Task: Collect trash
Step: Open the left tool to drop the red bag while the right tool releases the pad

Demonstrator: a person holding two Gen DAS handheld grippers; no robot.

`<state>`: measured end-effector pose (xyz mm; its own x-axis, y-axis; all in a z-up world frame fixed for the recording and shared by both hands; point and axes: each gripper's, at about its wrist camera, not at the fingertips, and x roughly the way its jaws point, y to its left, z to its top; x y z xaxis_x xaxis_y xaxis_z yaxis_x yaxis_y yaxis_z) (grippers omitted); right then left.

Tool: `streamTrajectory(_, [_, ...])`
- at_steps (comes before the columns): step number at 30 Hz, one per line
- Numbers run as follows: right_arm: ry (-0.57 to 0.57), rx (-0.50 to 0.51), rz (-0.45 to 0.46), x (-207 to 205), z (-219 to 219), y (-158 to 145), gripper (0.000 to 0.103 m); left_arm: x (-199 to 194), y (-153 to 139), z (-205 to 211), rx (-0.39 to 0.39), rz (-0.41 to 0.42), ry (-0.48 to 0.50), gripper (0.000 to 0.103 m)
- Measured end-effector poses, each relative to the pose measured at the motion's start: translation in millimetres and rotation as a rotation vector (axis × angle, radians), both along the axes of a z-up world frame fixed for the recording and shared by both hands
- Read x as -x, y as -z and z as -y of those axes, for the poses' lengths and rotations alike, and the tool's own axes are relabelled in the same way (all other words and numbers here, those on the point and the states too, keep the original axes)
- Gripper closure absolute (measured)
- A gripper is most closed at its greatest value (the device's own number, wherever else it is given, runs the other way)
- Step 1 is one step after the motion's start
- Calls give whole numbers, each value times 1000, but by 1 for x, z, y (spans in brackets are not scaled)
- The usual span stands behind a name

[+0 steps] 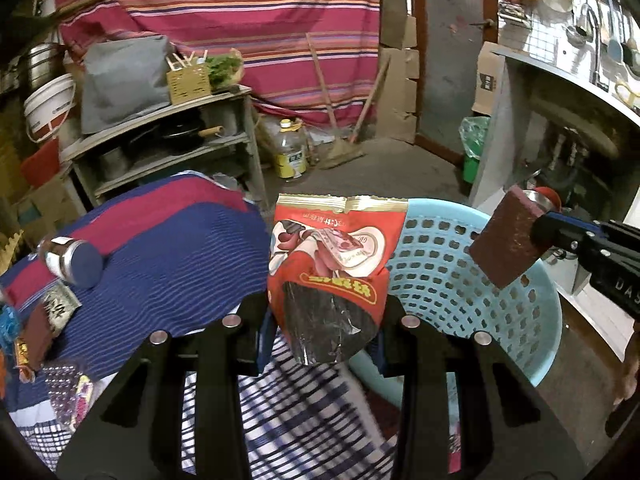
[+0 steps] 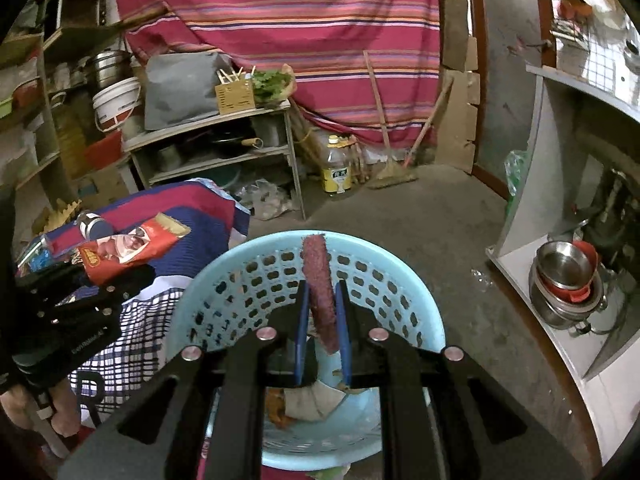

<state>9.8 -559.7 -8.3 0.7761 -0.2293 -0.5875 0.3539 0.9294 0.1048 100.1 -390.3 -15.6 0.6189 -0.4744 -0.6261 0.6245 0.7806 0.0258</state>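
baskets: 1 (image 2: 248, 280) | snack bags: 1 (image 1: 332, 264) | scouring pads: 1 (image 2: 320, 292) | jars: 1 (image 1: 76, 262)

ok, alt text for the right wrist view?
The right gripper pinches a flat maroon scouring pad over a light blue plastic basket with scraps at its bottom. At left, the left gripper holds a red snack bag above a striped cloth.

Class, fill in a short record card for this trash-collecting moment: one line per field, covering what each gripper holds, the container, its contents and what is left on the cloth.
left gripper: shut on red snack bag
right gripper: shut on maroon scouring pad, held above the basket
container: light blue perforated basket on the floor
basket contents: some crumpled paper scraps at the bottom
left on striped cloth: small jar on its side, a few wrappers
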Motion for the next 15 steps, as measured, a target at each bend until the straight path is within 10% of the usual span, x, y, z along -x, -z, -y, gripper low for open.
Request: streamTrajectory(15, [19,-24,-6,0,14,15,89,4,2,24,21,16,34,40])
